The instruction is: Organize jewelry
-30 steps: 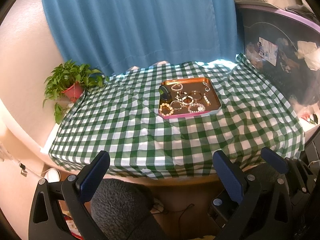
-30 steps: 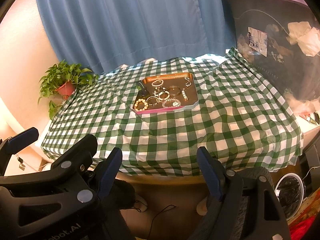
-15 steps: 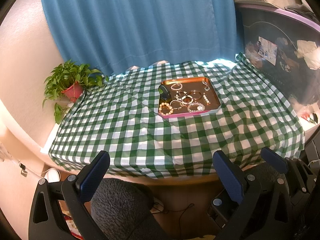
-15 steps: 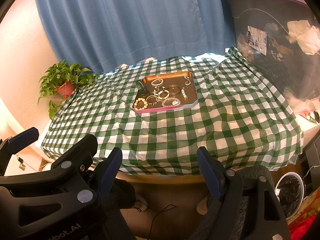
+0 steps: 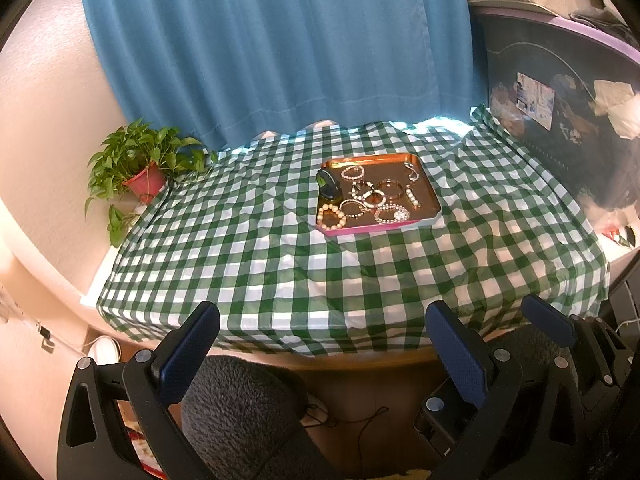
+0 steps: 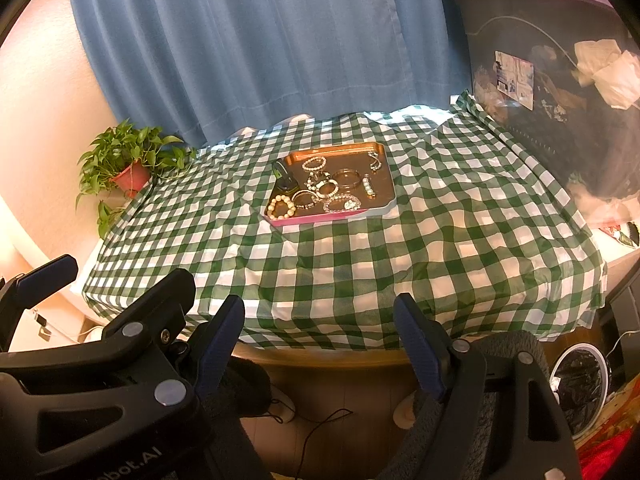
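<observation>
Jewelry tray (image 5: 430,196) mid-table, well beyond both tongs (image 5: 322,344) (image 6: 318,332); jaws apart, empty.

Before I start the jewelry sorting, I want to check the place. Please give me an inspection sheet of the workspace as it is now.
Surface: green checked tablecloth over the table, somewhat wrinkled.
Job's things: copper tray holding bead bracelet, bangles, chains and a dark green piece at its left edge; all inside the tray.
Clutter: nothing seen on the cloth outside the tray.
Grippers: left gripper and right gripper open, empty, short of the table's near edge.
Cables: thin black cord below the table edge.
Surroundings: blue curtain behind, potted plant at left, dark storage bin at right.
</observation>
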{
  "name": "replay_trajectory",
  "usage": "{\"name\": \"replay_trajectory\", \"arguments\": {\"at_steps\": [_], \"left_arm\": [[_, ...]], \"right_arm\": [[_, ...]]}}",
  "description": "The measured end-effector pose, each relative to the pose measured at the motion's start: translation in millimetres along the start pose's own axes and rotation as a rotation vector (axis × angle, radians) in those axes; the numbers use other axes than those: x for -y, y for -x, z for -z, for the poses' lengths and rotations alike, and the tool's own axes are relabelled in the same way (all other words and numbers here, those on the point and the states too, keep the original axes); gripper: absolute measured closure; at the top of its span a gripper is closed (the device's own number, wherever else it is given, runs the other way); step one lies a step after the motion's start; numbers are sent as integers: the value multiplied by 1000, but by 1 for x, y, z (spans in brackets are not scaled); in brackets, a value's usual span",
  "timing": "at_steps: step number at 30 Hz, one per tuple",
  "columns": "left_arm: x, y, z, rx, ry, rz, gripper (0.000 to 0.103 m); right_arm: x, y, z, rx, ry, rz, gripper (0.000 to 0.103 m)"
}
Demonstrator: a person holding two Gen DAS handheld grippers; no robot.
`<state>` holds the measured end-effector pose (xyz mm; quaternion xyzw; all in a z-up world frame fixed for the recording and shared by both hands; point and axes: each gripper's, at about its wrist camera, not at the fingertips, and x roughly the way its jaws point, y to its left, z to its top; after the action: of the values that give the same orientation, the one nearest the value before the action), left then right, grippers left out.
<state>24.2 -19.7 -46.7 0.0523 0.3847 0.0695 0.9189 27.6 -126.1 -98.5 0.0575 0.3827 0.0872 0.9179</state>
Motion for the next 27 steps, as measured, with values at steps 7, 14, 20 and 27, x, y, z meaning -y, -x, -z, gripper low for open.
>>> {"name": "replay_trajectory", "arguments": {"at_steps": [7, 14, 20, 27], "left_arm": [[0, 0, 0, -1, -1, 0, 1], [0, 1, -1, 0, -5, -2, 1], [-6, 3, 3, 6, -4, -3, 1], [-6, 3, 1, 5, -6, -1, 1]], "right_arm": [[-1, 0, 0, -1, -2, -1, 28], [1, 1, -1, -4, -4, -2, 28], [-6, 2, 6, 5, -2, -5, 28], [-10, 3, 7, 6, -7, -3, 28]]}}
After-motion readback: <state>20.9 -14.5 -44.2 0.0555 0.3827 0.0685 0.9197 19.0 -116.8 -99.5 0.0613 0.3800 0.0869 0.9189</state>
